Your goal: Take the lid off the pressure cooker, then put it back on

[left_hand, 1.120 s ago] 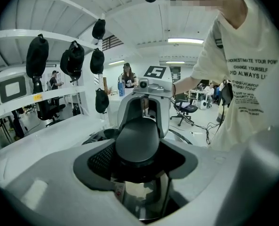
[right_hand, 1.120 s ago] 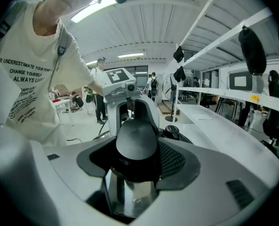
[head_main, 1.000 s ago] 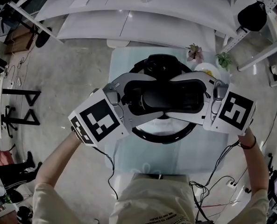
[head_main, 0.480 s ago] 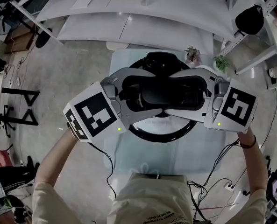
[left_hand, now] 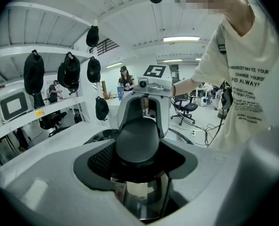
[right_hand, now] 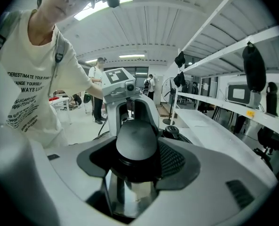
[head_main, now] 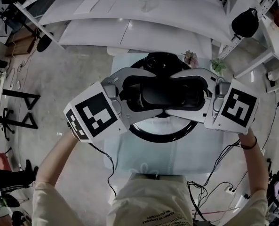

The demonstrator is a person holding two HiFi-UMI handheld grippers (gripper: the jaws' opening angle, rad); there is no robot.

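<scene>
Over the pressure cooker [head_main: 160, 136], black lid handle [head_main: 163, 95], left gripper [head_main: 151, 96] pinching it from the left, right gripper [head_main: 180, 94] pinching from the right.

One pressure cooker [head_main: 160, 136], one lid [left_hand: 138, 142], one left gripper [head_main: 162, 94] and one right gripper [head_main: 178, 94] are showing. Two plants [head_main: 191, 58] [head_main: 218, 66] are standing nearby.

Black lid handle [left_hand: 137, 138], white left tool [left_hand: 140, 157] and right tool [right_hand: 135, 157], black-and-white square-patterned cubes [head_main: 96, 117], pale bluish table [head_main: 130, 160].

Lid [head_main: 170, 97] mostly covered, head view
</scene>
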